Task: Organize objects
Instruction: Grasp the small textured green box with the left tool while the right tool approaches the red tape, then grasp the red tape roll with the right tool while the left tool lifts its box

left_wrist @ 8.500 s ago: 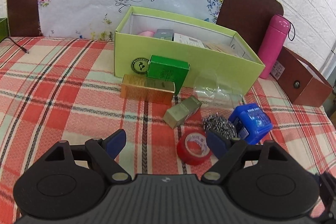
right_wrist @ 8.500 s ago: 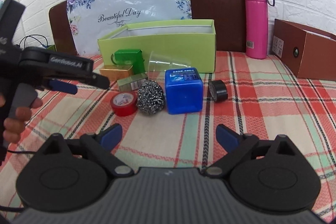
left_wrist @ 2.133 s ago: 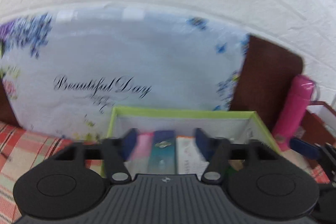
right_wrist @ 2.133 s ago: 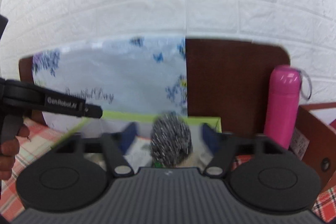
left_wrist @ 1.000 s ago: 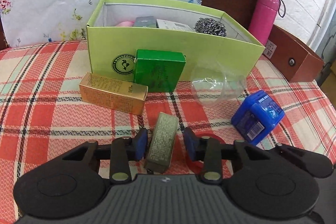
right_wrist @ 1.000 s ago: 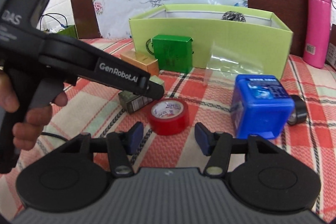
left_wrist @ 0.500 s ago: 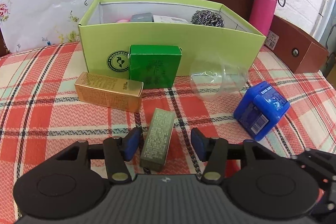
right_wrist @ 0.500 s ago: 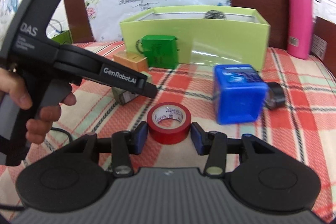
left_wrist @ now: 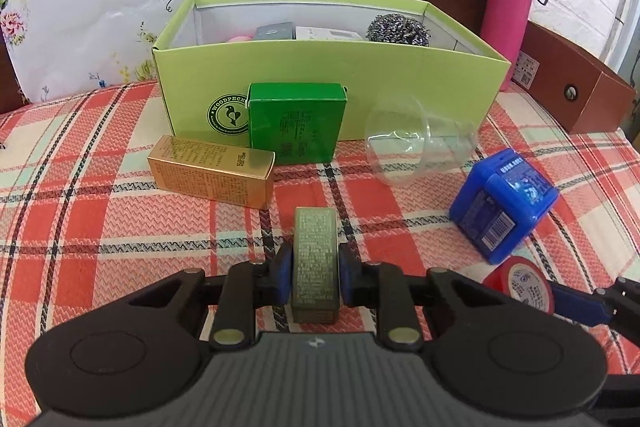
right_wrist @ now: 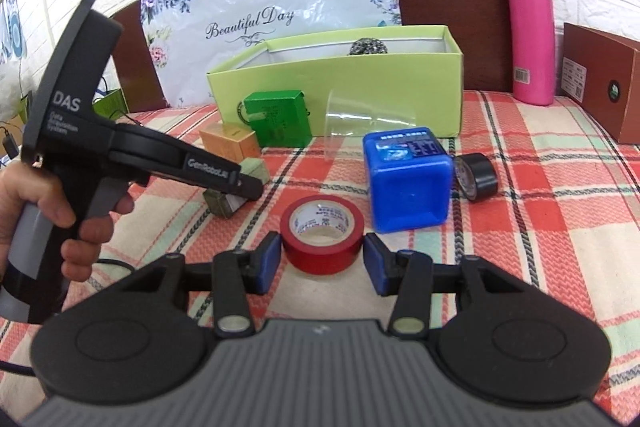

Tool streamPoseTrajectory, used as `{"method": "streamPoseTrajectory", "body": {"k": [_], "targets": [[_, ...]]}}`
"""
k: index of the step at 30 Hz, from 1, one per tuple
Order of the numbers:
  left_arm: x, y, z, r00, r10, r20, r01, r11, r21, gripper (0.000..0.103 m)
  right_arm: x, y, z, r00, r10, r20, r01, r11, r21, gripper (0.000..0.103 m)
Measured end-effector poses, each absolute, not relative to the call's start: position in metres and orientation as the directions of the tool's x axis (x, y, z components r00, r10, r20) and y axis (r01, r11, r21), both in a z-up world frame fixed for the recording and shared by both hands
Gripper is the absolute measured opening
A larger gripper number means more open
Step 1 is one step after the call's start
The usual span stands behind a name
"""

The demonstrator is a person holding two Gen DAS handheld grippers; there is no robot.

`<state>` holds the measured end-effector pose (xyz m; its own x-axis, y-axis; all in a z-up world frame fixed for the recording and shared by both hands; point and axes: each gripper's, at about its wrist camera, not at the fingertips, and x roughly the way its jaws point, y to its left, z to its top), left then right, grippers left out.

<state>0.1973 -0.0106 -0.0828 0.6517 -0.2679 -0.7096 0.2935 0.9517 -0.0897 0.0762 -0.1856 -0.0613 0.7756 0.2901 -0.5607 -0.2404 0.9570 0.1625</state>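
Left fingers (left_wrist: pixel 315 270) pinching olive box (left_wrist: pixel 315 259) | right fingers (right_wrist: pixel 320 261) spread, flanking red tape (right_wrist: pixel 322 233) | black tape (right_wrist: pixel 476 177): right view only

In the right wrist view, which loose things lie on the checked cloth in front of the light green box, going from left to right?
Orange box → dark green box → red tape → blue cube → black tape. I leave out the olive box and the clear cup, because they overlap their neighbours.

My left claw (left_wrist: pixel 314 269) has just closed on the olive box (left_wrist: pixel 315 259), pads now pressing its sides. My right claw (right_wrist: pixel 320 261) now straddles the red tape roll (right_wrist: pixel 322 233), no longer short of it.
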Motion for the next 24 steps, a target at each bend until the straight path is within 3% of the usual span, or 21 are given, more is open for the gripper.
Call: {"method": "streamPoseTrajectory", "body": {"k": [14, 24], "targets": [[0.188, -0.016, -0.077, 0.636, -0.306, -0.708, 0.312, 0.942, -0.127, 0.023, 0.074, -0.187, -0.062, 0.777, 0.287, -0.561, -0.228, 0.958, 0.175, 0.044], [0.180, -0.013, -0.045, 0.688, -0.338, -0.643, 0.336, 0.933, -0.131, 0.023, 0.074, -0.187, -0.041, 0.811, 0.292, -0.507, -0.241, 0.956, 0.165, 0.044]]}}
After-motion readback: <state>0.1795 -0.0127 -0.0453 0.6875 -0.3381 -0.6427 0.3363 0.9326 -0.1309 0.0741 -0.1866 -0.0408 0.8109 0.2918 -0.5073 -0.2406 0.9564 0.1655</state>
